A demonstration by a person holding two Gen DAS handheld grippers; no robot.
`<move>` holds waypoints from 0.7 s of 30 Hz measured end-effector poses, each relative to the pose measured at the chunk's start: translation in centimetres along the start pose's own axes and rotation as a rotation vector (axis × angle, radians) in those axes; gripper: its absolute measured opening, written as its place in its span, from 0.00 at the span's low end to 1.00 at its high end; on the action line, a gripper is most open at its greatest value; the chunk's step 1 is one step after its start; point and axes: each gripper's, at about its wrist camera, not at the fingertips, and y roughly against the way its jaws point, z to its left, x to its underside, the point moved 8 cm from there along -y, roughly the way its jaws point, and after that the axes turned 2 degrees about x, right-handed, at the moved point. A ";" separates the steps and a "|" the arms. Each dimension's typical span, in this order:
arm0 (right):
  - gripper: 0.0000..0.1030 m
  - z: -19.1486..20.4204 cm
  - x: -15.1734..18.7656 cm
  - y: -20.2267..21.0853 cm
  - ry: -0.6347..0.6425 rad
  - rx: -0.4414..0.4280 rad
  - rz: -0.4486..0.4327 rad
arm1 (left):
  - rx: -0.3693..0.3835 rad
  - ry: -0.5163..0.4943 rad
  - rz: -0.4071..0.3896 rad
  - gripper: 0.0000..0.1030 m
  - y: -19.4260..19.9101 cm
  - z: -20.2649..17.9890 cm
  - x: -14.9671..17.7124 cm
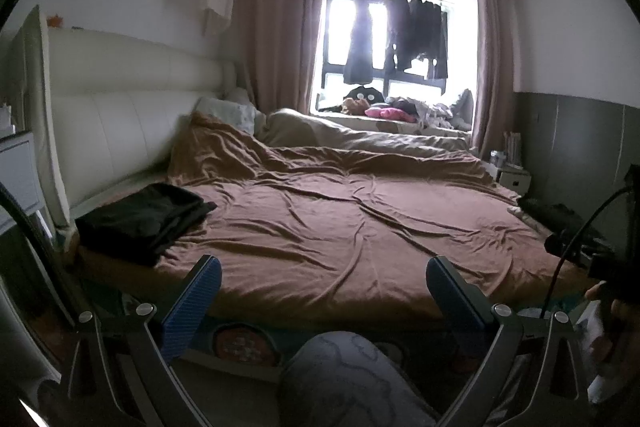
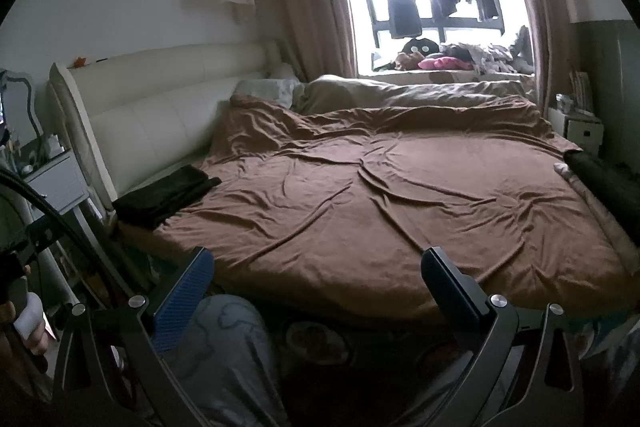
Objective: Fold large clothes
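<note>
Fingers of both grippers spread wide, holding nothing
Left gripper (image 1: 324, 291) and right gripper (image 2: 318, 283) face the brown bedspread (image 1: 340, 219); folded dark garment (image 1: 148, 219) lies near the headboard (image 1: 120, 107)

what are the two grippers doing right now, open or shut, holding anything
Left gripper: open, holding nothing, poised over the near edge of the bed.
Right gripper: open, holding nothing, also at the near edge.

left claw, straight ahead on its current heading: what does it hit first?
Probably the wrinkled brown bed sheet. The open left claw points low across the mattress, with nothing between its fingers. The folded dark garment lies off to the left, out of line. Depth is uncertain through the fisheye.
</note>
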 end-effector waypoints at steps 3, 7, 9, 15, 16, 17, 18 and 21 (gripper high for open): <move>1.00 0.1 0.0 0.1 0.000 0.000 0.000 | -0.004 -0.002 0.000 1.00 0.0 0.0 0.1; 1.00 0.3 0.0 0.0 -0.002 -0.001 0.004 | -0.001 0.000 0.001 1.00 0.0 0.1 0.1; 1.00 0.4 0.0 0.0 -0.003 0.000 0.005 | -0.002 -0.001 0.001 1.00 0.0 0.1 0.1; 1.00 0.3 0.0 0.1 -0.007 0.000 0.004 | -0.004 0.002 0.002 1.00 0.0 -0.1 0.2; 1.00 0.3 0.1 0.1 -0.008 0.000 0.005 | -0.003 0.002 0.002 1.00 0.0 -0.1 0.2; 1.00 0.3 0.1 0.1 -0.009 -0.001 0.007 | -0.002 0.002 0.002 1.00 0.1 -0.2 0.3; 1.00 0.3 0.1 0.2 -0.012 -0.002 0.011 | 0.000 0.002 0.002 1.00 0.0 -0.1 0.2; 1.00 0.3 0.0 0.4 -0.019 -0.003 0.015 | -0.001 0.003 0.001 1.00 0.1 -0.2 0.4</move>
